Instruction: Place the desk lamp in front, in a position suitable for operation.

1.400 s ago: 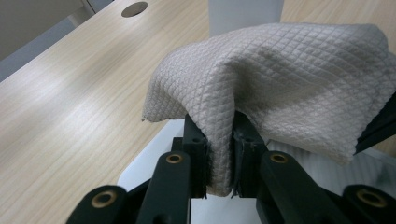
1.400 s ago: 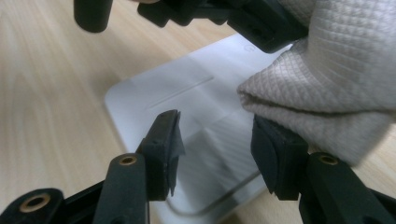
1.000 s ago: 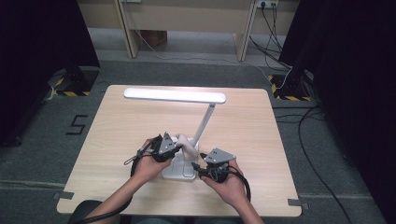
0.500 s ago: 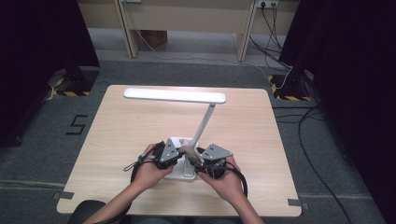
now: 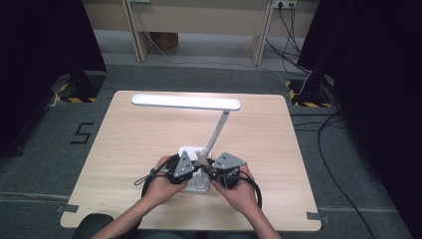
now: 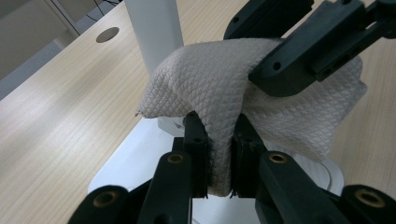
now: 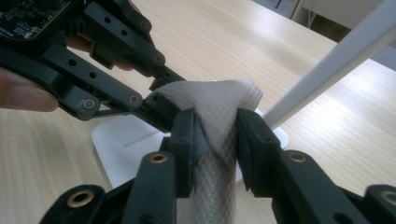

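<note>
Left gripper (image 6: 219, 154) clamped on white quilted cloth (image 6: 210, 88); right gripper (image 7: 219, 135) closing around it, folds draped

Quilted white cloth over a smooth white lamp, on pale wood.

The cloth (image 6: 219, 88) is a soft, matt off-white fabric with a fine diamond-pattern weave, slightly rough to the eye and fuzzy at its edge. The left gripper (image 6: 219, 154) and the right gripper (image 7: 219, 140) are matt black plastic, set with dull brass-coloured rivets. The lamp (image 5: 219, 129) looks like smooth white plastic with a faint sheen on its base. The table (image 5: 298, 164) has a light wood-grain top, smooth and satin, catching soft reflections. The floor (image 5: 358, 199) is rough grey carpet.
</note>
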`<state>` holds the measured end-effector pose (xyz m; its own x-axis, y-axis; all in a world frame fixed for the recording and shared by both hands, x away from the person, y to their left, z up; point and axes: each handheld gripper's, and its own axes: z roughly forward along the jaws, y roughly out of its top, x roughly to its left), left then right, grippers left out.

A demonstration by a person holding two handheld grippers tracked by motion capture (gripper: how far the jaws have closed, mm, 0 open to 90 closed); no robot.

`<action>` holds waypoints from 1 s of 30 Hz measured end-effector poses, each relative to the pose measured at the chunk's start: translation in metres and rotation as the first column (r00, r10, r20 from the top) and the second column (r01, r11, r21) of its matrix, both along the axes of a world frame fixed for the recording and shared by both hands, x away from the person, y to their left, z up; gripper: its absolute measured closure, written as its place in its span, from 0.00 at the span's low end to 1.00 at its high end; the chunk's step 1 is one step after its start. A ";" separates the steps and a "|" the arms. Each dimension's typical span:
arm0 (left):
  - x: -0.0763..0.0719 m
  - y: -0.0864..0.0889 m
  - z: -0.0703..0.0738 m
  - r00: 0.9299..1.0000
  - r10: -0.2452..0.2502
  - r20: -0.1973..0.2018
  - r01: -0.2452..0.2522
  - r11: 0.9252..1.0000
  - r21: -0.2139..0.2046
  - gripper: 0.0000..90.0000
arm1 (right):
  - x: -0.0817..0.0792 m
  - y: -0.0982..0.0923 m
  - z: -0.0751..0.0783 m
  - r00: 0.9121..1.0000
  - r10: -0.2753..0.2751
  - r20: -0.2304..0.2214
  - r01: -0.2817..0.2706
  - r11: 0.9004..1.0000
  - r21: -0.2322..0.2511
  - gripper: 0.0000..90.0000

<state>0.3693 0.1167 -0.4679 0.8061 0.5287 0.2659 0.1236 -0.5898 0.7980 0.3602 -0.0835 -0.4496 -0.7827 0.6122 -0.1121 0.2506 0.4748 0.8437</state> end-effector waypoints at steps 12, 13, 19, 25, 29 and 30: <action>-0.002 -0.002 0.001 1.000 -0.011 0.005 0.011 1.000 -0.027 0.86 | -0.002 -0.002 0.003 1.000 -0.003 0.008 0.004 1.000 -0.029 0.92; -0.002 -0.002 0.001 1.000 -0.013 0.006 0.013 0.999 -0.037 0.85 | -0.003 -0.003 0.003 1.000 -0.010 0.009 0.010 1.000 -0.024 0.92; -0.007 -0.001 0.007 0.999 -0.024 0.023 0.026 0.997 -0.070 0.72 | -0.006 -0.011 0.009 0.998 -0.049 0.038 0.050 0.998 -0.046 0.93; -0.014 0.020 0.000 1.000 0.016 0.005 -0.016 0.996 -0.085 0.67 | -0.010 -0.036 0.025 0.987 -0.129 0.097 0.131 0.991 -0.020 0.93; -0.011 0.037 -0.012 0.997 0.062 -0.044 -0.066 0.995 -0.074 0.73 | -0.010 -0.052 0.048 0.965 -0.193 0.176 0.191 0.981 0.025 0.93; -0.010 0.040 -0.016 0.996 0.077 -0.052 -0.081 0.994 -0.071 0.73 | -0.010 -0.056 0.055 0.959 -0.207 0.192 0.204 0.978 0.036 0.93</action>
